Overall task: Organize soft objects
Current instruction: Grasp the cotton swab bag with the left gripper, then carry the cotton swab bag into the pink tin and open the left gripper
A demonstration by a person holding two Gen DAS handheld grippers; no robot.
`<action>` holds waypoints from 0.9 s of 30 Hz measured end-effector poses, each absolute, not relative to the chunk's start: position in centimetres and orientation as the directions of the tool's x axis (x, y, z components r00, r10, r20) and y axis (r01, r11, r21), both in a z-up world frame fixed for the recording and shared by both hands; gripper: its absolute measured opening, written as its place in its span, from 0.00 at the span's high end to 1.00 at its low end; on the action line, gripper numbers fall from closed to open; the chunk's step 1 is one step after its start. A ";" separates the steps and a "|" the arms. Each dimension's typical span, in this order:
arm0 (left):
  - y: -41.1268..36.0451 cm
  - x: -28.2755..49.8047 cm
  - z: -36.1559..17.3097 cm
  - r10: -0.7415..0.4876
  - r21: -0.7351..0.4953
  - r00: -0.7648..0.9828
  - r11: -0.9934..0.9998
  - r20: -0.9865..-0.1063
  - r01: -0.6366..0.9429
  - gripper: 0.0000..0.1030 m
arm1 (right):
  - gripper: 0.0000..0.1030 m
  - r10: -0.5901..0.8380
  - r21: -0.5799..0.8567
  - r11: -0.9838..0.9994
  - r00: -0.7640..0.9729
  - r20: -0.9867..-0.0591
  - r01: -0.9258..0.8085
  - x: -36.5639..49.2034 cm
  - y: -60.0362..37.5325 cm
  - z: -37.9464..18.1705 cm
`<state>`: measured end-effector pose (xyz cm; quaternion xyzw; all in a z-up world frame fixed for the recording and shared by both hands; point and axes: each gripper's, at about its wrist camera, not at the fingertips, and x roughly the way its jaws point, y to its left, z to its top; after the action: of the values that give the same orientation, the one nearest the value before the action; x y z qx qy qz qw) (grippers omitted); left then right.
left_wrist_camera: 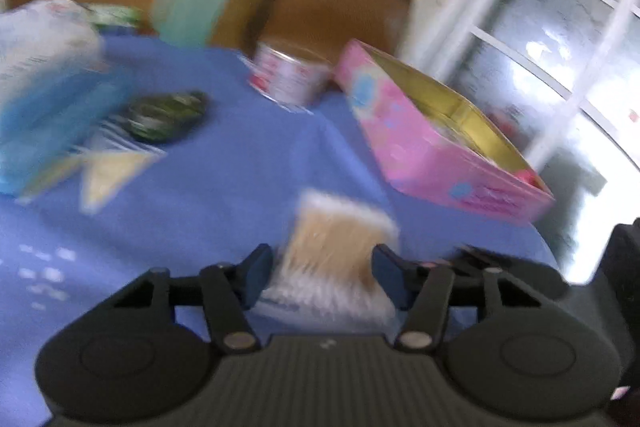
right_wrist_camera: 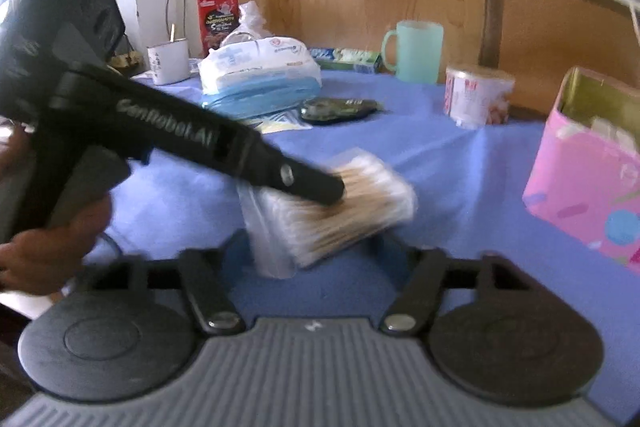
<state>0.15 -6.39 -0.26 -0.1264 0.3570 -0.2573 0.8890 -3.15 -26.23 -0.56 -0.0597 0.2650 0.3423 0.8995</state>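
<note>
A clear bag of cotton swabs sits between the fingers of my left gripper, lifted off the blue tablecloth; the view is blurred. In the right wrist view the left gripper comes in from the left and grips the same bag. My right gripper is open and empty, just below the bag. A pink box with a gold inside stands open at the right; it also shows in the right wrist view. A pack of blue face masks lies at the back.
On the blue tablecloth are a green mug, a small red and white tub, a dark pouch, a white cup, a toothpaste box and a red packet. A window is at the right.
</note>
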 end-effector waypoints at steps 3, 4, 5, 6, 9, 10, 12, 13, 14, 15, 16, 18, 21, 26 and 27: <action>-8.0 -0.2 0.8 -0.534 -0.359 0.625 0.845 -0.569 0.395 0.51 | 0.50 0.557 0.068 0.792 0.673 -0.487 -0.606 -3.0 -26.7 -0.2; -8.5 -0.2 1.5 -0.536 -0.344 0.632 0.844 -0.559 0.412 0.51 | 0.50 0.554 0.071 0.801 0.690 -0.465 -0.595 -3.1 -27.2 0.1; -9.0 -0.2 2.1 -0.543 -0.334 0.636 0.840 -0.548 0.429 0.51 | 0.50 0.550 0.068 0.809 0.709 -0.441 -0.584 -3.3 -27.7 0.4; -9.5 -0.2 2.9 -0.551 -0.323 0.640 0.834 -0.536 0.447 0.51 | 0.50 0.540 0.058 0.819 0.733 -0.413 -0.571 -3.6 -28.2 0.8; -12.0 0.4 5.4 -0.575 -0.278 0.650 0.815 -0.498 0.508 0.51 | 0.53 0.492 0.026 0.857 0.802 -0.340 -0.515 -4.0 -29.9 2.3; -13.0 0.9 6.1 -0.584 -0.267 0.647 0.807 -0.490 0.526 0.51 | 0.53 0.470 0.020 0.871 0.823 -0.319 -0.491 -3.9 -30.6 2.7; -15.0 1.8 7.2 -0.601 -0.246 0.639 0.792 -0.480 0.559 0.51 | 0.53 0.428 0.013 0.896 0.856 -0.290 -0.444 -3.5 -32.1 3.5; -16.2 2.3 7.7 -0.610 -0.233 0.635 0.782 -0.474 0.578 0.51 | 0.53 0.406 0.012 0.907 0.870 -0.280 -0.420 -3.2 -32.8 3.9; -17.4 2.8 8.1 -0.618 -0.218 0.632 0.774 -0.468 0.595 0.51 | 0.53 0.381 0.010 0.919 0.884 -0.272 -0.394 -2.9 -33.6 4.1; -18.6 3.2 8.3 -0.623 -0.205 0.629 0.767 -0.466 0.607 0.51 | 0.52 0.353 0.008 0.931 0.897 -0.265 -0.365 -2.5 -34.4 4.4; -19.9 3.7 8.4 -0.626 -0.196 0.626 0.762 -0.465 0.617 0.51 | 0.52 0.329 0.006 0.941 0.907 -0.262 -0.339 -2.2 -35.2 4.5; -22.1 4.7 8.6 -0.631 -0.184 0.622 0.755 -0.464 0.629 0.51 | 0.52 0.277 -0.001 0.958 0.926 -0.257 -0.287 -1.4 -36.7 4.6; -25.0 6.0 8.3 -0.589 -0.145 0.652 0.785 -0.478 0.602 0.38 | 0.44 0.092 -0.075 0.991 0.962 -0.258 -0.115 0.4 -38.8 3.8; -25.0 6.1 7.2 -0.578 -0.158 0.654 0.796 -0.488 0.585 0.38 | 0.39 -0.122 -0.018 0.992 0.948 -0.295 0.122 1.4 -43.8 3.3; -24.7 6.0 7.0 -0.567 -0.149 0.662 0.803 -0.491 0.577 0.37 | 0.38 -0.117 0.021 0.991 0.949 -0.293 0.129 1.1 -44.7 3.3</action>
<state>5.96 -24.72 6.97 0.0096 0.2659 -0.3139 0.9114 1.09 -44.71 3.31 0.0201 0.1474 -0.0623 0.9869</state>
